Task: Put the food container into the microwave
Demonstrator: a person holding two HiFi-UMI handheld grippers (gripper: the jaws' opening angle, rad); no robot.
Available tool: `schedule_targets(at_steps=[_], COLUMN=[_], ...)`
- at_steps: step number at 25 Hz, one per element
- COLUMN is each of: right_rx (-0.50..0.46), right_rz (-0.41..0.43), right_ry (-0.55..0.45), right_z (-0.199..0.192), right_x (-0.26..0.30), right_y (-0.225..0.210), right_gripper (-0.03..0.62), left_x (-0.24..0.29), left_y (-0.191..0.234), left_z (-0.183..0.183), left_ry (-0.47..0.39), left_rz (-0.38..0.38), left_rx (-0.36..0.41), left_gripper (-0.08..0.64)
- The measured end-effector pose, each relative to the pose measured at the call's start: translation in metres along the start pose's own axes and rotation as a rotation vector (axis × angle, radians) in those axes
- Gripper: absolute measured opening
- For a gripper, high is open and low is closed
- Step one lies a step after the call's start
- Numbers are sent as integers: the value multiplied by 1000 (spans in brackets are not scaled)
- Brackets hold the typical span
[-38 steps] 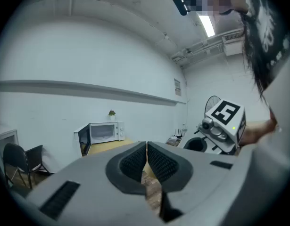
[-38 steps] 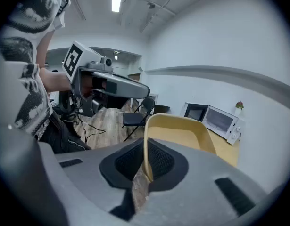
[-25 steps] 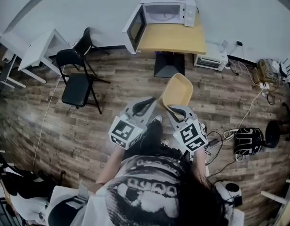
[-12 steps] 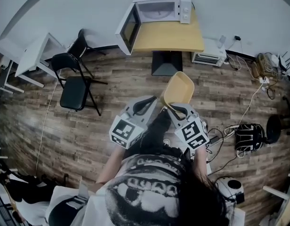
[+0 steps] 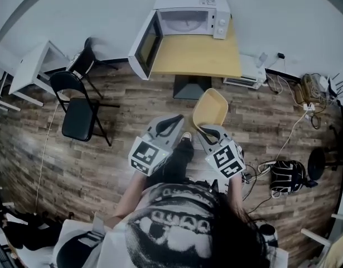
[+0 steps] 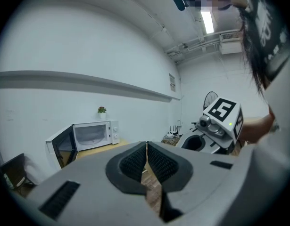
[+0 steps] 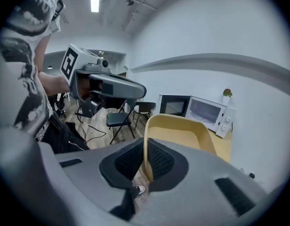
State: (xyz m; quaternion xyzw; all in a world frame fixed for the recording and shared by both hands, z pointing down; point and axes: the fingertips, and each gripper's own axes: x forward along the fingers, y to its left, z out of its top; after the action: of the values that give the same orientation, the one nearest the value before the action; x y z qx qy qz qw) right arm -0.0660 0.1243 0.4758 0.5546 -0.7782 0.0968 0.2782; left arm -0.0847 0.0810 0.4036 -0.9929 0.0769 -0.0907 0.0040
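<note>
Yellow plastic food container point(image 7: 182, 134) looks light, thin, slightly flexible; right gripper point(image 7: 146, 163) pinches its near rim, well short of the open microwave point(image 5: 188, 21); left gripper point(image 6: 146, 164) pressed together, empty.

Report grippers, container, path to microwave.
Right gripper shut on container rim; left gripper shut, empty. Container aloft, not yet at microwave. Door open, path looks clear.

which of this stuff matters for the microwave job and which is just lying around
For the job:
food container, clamped in the right hand-held gripper
microwave, door open
wooden table under it

Just lying about:
black folding chair
white table
black bag
</note>
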Motion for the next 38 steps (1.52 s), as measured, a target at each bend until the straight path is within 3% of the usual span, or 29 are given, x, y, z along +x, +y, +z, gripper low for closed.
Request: schedule_targets(at_steps=[9,20,27,33,38], right_rx=[16,27,39,60,40], right_rz=[-24,1,-3,-10,30], right_ry=[83,116,133,151,152], right_z=[19,34,39,31,34], right_x=[48,109,135,142,152], right_y=[-108,-189,-214,-225,-226], right_gripper=[28,28,28,28,28], left_x=[95,174,196,211,207], left_y=[106,180,213,215,218], left_z=[23,24,16,17,9], left_ry=[-12,-6,19,19,27], left_rz=[-2,-32,-44,-79,-57], left_rx=[6,-24,-34,-31,-51], left_gripper=[6,6,6,6,6])
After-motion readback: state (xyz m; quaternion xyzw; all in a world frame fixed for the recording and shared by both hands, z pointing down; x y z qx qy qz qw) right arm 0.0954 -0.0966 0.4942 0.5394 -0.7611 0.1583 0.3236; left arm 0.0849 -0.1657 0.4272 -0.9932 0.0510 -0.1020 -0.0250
